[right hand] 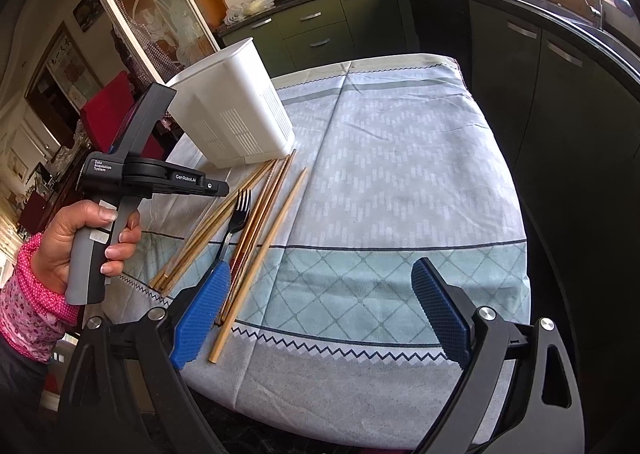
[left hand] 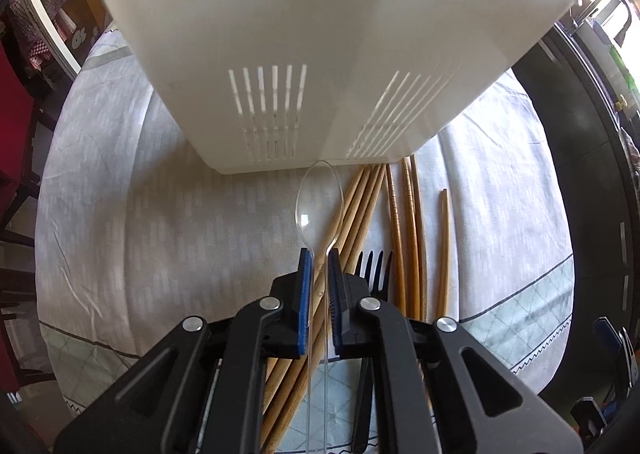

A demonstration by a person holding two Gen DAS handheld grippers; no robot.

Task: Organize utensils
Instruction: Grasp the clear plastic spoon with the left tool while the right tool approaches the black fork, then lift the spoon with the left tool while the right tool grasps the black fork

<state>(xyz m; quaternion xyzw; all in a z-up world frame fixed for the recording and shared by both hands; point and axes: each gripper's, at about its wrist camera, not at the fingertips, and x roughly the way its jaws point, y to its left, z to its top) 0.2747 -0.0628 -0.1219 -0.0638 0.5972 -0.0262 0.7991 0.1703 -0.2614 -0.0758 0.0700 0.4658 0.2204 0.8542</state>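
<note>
My left gripper (left hand: 319, 256) is shut on the handle of a clear plastic spoon (left hand: 318, 202), whose bowl sticks out ahead toward the base of the white slotted utensil holder (left hand: 312, 54). Under and to the right of it, several wooden chopsticks (left hand: 400, 234) and a black fork (left hand: 374, 270) lie on the cloth. The right wrist view shows my right gripper (right hand: 322, 270) open and empty above the table's near edge. Its left pad hangs over the near ends of the chopsticks (right hand: 276, 222), next to the fork (right hand: 236, 222). The holder (right hand: 236, 114) stands at the far left.
A patterned blue-and-white tablecloth (right hand: 400, 174) covers the table. A hand (right hand: 80, 238) in a pink sleeve holds the left gripper's handle at the left. Dark kitchen cabinets (right hand: 540, 74) and a counter run behind and to the right. A red chair (right hand: 104, 110) stands at the left.
</note>
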